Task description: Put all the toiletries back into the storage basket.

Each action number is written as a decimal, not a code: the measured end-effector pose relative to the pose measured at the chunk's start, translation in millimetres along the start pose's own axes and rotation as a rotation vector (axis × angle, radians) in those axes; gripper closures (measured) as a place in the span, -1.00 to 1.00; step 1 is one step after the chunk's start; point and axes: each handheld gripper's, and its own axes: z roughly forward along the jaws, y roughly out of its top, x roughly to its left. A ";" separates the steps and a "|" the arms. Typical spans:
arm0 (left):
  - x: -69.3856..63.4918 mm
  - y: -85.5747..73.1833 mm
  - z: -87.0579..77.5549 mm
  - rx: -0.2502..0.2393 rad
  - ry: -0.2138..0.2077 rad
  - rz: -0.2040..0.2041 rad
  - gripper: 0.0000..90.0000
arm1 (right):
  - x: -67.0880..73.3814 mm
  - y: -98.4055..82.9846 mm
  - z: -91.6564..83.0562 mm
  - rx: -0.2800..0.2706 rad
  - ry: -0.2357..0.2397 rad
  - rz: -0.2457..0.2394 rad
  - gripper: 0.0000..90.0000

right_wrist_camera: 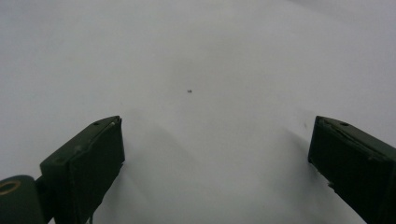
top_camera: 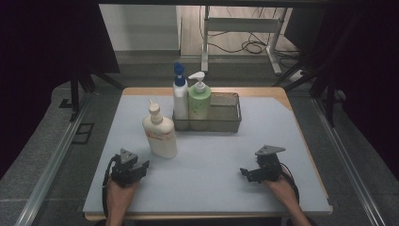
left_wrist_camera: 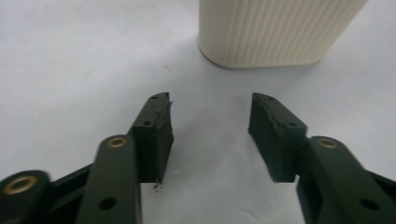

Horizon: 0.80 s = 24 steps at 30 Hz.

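The left claw (top_camera: 141, 165) sits low at about seven o'clock on the tabletop (top_camera: 216, 188), its jaws half apart with nothing between them. In the left gripper view the ribbed base of the cream bottle (left_wrist_camera: 275, 32) stands just ahead of the pads (left_wrist_camera: 156, 135), apart from them. The right claw (top_camera: 245, 172) rests at about five o'clock, jaws spread wide over bare tabletop and gripping nothing.

The cream bottle (top_camera: 160, 134) stands upright just beyond the left claw, toward its one o'clock and left of centre, outside the wire basket (top_camera: 230, 125). That basket sits at twelve o'clock and already holds two upright bottles at its left end: a white bottle with a blue cap (top_camera: 180, 96) and a green pump bottle (top_camera: 199, 101), side by side and probably touching, though the high view is too dim to be sure. The right half of the basket looks free.

Judged from how things lie, the work seems to be loading bottles into the basket. Two are in; the cream one is left. It has not yet been gripped, so the grasp, the lift and the placing in the free space all remain.
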 end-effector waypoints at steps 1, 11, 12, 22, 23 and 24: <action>0.8 0.9 0.2 -0.006 -0.004 -0.005 0.17 | 0.3 -0.9 0.1 -0.005 0.000 -0.005 -0.95; 10.9 12.1 8.6 -0.010 0.001 -0.018 0.65 | 2.3 -3.3 1.2 -0.018 -0.011 -0.020 -0.97; 12.0 13.3 9.8 -0.012 -0.001 -0.018 0.72 | 2.3 -3.3 1.2 -0.018 -0.011 -0.020 -0.97; 24.4 27.2 23.1 -0.021 -0.025 -0.042 0.98 | 2.3 -3.5 1.3 -0.019 -0.010 -0.018 -0.97; 25.9 29.0 25.5 -0.020 -0.027 -0.044 0.98 | 2.3 -3.5 1.3 -0.020 -0.010 -0.018 -0.97; 27.3 30.2 27.5 -0.018 -0.030 -0.047 0.98 | 2.3 -3.5 1.3 -0.019 -0.010 -0.018 -0.97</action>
